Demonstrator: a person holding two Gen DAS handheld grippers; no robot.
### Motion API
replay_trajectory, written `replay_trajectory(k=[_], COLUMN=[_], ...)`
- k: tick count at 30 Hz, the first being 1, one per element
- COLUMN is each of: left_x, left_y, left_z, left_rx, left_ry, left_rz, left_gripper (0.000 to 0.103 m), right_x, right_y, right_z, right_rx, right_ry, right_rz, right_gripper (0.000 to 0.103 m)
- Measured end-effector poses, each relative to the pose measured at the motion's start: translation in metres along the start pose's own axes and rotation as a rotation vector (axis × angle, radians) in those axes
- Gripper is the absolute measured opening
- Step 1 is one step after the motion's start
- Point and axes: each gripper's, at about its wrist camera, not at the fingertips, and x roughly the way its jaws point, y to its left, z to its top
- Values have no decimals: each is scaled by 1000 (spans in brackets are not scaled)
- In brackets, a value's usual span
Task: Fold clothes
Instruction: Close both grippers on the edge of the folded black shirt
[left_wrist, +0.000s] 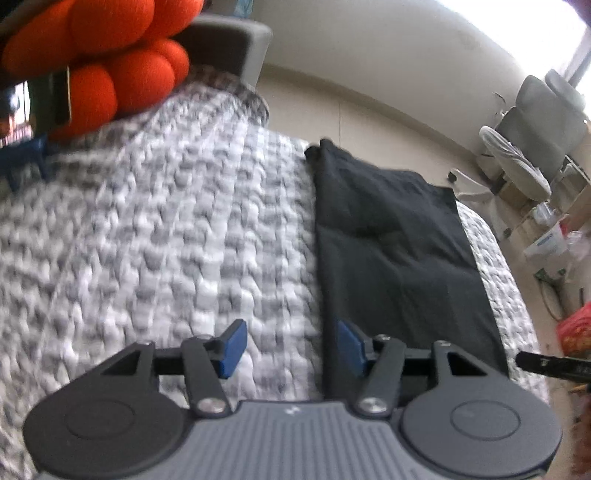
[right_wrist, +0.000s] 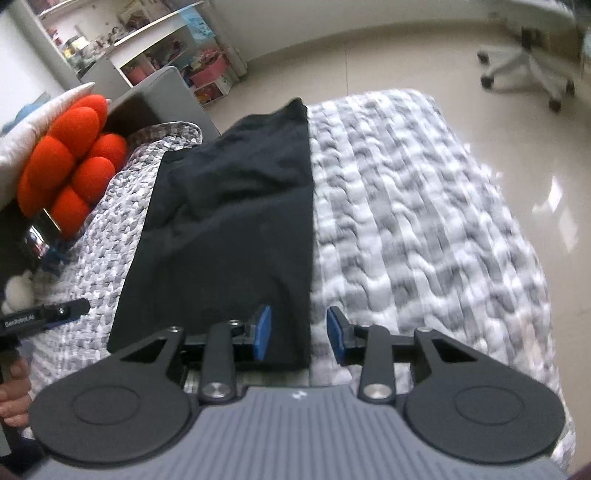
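Black garment (right_wrist: 236, 221) lies flat as a long folded strip on your grey-and-white quilt (right_wrist: 406, 221). Only your right view shows the shelves (right_wrist: 147, 37), their bins (right_wrist: 212, 70) packed with small items, while your left view alone shows boxes (left_wrist: 546, 236) on the floor. Both claws are spread and empty: left gripper (left_wrist: 291, 347) straddles one long edge, right gripper (right_wrist: 299, 332) the other. Bare quilt flanks each side.
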Motion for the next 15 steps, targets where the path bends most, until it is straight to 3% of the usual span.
replay_trajectory(k=[5, 15], left_x=[6, 18], left_y=[-5, -8], left_z=[-12, -22], left_rx=[-46, -78], left_ry=[108, 161], left_rz=[-47, -91], left_gripper=[56, 56], right_x=[5, 10], right_y=[-11, -14], right_z=[-4, -12], right_rx=[61, 77], right_ry=[69, 117], right_rz=[41, 68], right_gripper=[38, 36])
